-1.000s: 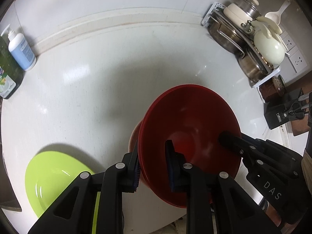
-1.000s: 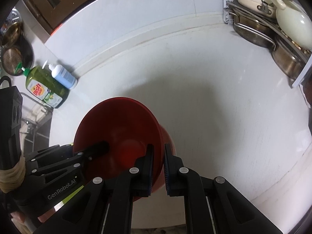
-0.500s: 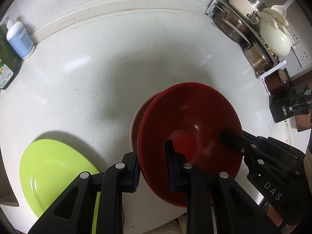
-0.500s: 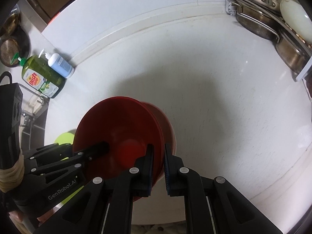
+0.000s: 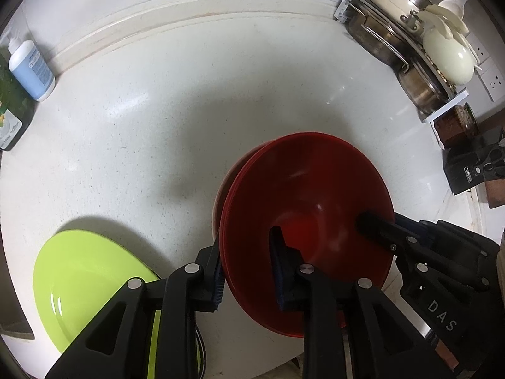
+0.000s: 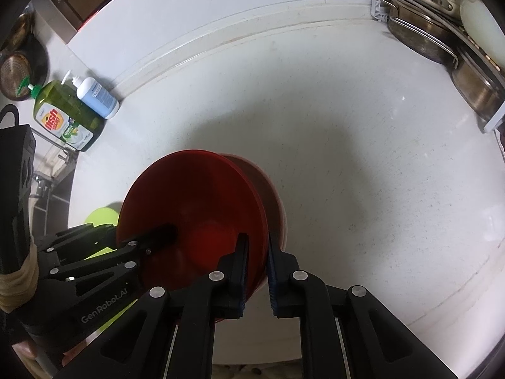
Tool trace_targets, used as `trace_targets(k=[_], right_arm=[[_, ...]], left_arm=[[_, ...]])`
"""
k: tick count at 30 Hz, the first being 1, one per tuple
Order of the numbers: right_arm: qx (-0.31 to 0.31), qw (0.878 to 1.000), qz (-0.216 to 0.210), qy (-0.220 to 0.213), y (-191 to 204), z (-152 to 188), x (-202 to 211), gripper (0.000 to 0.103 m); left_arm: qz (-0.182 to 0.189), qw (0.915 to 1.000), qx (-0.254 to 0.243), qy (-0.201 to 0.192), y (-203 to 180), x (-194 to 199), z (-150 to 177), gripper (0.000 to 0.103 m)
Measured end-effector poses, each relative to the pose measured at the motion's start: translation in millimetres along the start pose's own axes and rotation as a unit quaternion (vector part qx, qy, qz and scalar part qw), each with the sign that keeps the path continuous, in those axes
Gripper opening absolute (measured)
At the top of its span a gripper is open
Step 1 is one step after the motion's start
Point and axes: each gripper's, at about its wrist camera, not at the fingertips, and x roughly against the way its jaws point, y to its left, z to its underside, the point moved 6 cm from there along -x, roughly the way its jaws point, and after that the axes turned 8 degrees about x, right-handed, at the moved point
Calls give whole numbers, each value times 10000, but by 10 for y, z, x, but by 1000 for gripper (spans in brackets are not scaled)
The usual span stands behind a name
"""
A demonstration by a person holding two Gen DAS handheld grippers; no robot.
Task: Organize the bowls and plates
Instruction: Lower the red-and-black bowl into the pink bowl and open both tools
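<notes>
Red bowl (image 5: 309,189) carried further over counter (image 5: 189,110), both grippers (image 5: 247,267) (image 6: 256,263) pinching its rim, green plate (image 5: 85,271) lower left, full only in left view, dish soap (image 6: 64,117) label legible only in right view.

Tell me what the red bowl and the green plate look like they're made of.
Red bowl: probably plastic or melamine; thin rim, uniform colour, soft sheen. Green plate: likely the same; saturated lime colour, glossy highlights. Glazed ceramic can't be ruled out for either.
</notes>
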Motion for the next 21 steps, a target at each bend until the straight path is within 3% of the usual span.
trace_targets(k=[9, 12, 14, 21], right_arm=[[70, 9999, -74, 54, -8, -6, -5, 15], [94, 9998, -130, 80, -4, -6, 1, 22], [117, 9999, -60, 47, -26, -12, 27, 30], [148, 9996, 111, -225, -68, -84, 195, 32]], left_arm=[[158, 9997, -50, 184, 1, 5, 3, 37], [202, 9995, -77, 232, -3, 26, 15, 41], [232, 9995, -86, 216, -4, 56, 12, 45], [159, 9997, -176, -84, 6, 230, -43, 54]])
